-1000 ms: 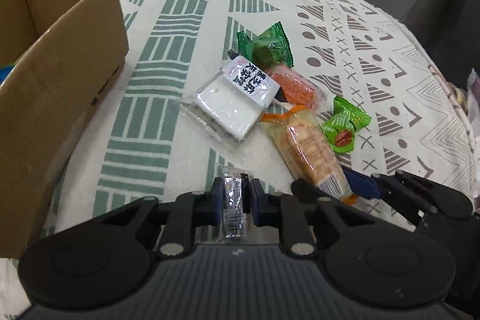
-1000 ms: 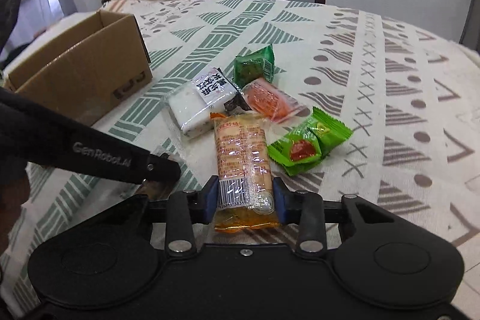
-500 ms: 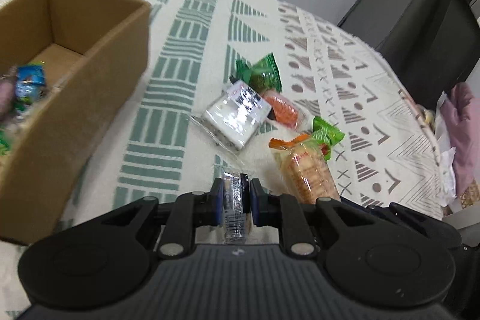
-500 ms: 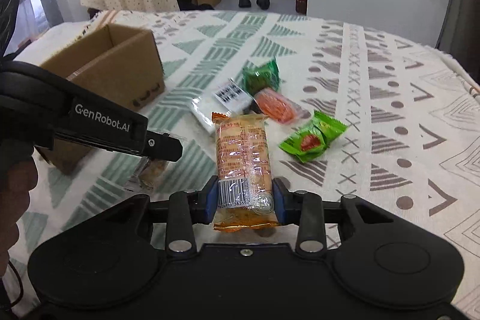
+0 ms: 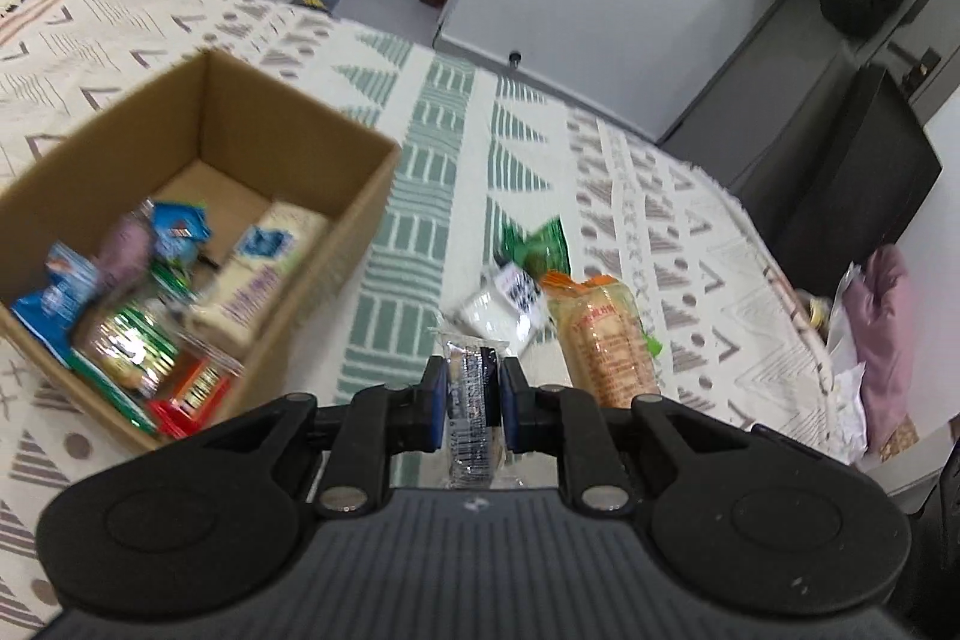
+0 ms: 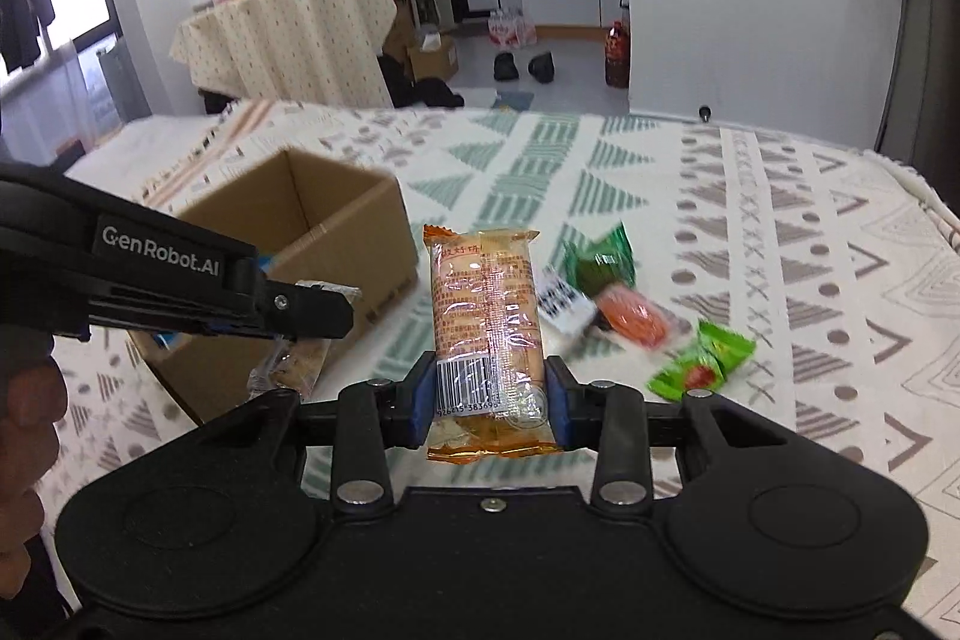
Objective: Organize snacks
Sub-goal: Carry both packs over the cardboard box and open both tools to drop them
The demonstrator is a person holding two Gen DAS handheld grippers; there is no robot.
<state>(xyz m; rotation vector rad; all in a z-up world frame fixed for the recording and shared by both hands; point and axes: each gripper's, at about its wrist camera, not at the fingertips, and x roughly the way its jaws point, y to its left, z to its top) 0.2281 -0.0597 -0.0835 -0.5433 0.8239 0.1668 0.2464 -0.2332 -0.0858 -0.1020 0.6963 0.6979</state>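
Observation:
My left gripper (image 5: pixel 471 403) is shut on a small clear-wrapped snack bar (image 5: pixel 474 412), held above the table just right of the cardboard box (image 5: pixel 360 196). The box holds several packets. My right gripper (image 6: pixel 487 397) is shut on an orange cracker pack (image 6: pixel 486 316), lifted off the cloth; that pack (image 5: pixel 603 340) also shows to the right in the left wrist view. The left gripper (image 6: pixel 300 307) with its snack (image 6: pixel 291 364) appears at left in the right wrist view, beside the box (image 6: pixel 336 232). On the cloth lie a white packet (image 6: pixel 561 301), a dark green packet (image 6: pixel 600 259), an orange-red packet (image 6: pixel 633 319) and a light green packet (image 6: pixel 702 361).
The table wears a cream cloth with green and grey patterns (image 6: pixel 780 250). A black chair (image 5: pixel 852 184) stands at its far right edge, with a pink cloth (image 5: pixel 882 334) nearby. A second covered table with bottles (image 6: pixel 288 16) stands behind. A hand (image 6: pixel 24 436) grips the left tool.
Both grippers have risen from the table with their snacks. The left one has swung left toward the box, so its inside is now in view.

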